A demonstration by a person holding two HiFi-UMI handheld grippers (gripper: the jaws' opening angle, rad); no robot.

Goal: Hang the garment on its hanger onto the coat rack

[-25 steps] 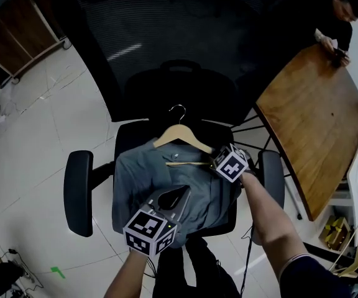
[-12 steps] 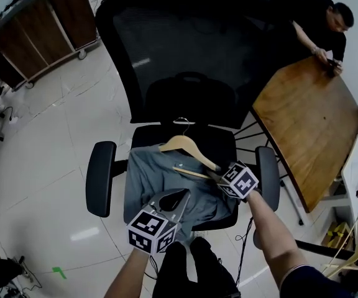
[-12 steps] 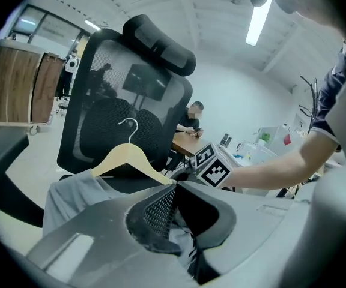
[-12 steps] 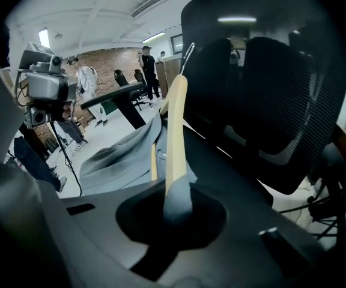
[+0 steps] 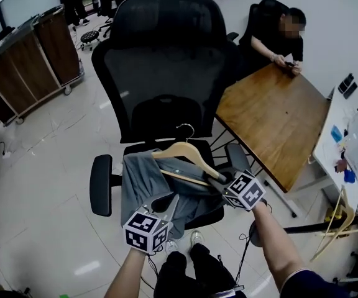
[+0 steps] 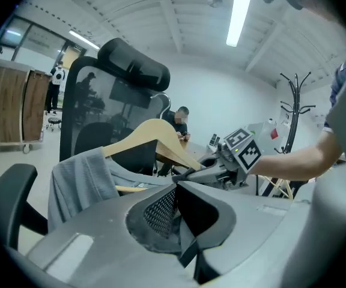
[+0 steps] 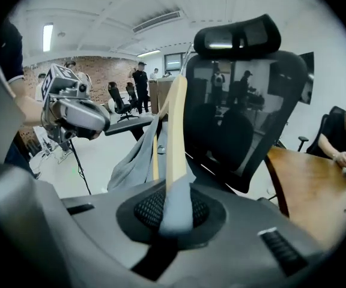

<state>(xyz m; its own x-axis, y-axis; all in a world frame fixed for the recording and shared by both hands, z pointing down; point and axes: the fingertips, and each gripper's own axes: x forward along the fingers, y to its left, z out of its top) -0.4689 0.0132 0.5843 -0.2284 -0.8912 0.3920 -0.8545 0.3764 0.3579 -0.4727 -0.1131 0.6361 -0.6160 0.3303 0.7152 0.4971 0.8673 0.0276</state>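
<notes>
Hanger (image 5: 182,155) and grey garment (image 5: 140,182) sit over the seat of the black office chair (image 5: 166,67), carried between both tongs. The right tongs (image 5: 219,179) have just been closing and are now clenched on the wooden hanger's right shoulder end, with a fold of grey cloth caught under the pads. Gripping out at that end probably keeps the metal hook (image 5: 186,129) free and upright for the rack. The left tongs (image 5: 173,202) are lower and nearer the person, at the garment's lower part. Their jaws look drawn together on a pinch of the fabric, most likely to gather the loose cloth so it clears the chair arms. So the hanger runs up and left from the right tongs, and the garment drapes from it down to the left tongs. The coat rack (image 6: 294,101) stands well apart, beyond the right arm in the left gripper view, so the carry is not yet done.
</notes>
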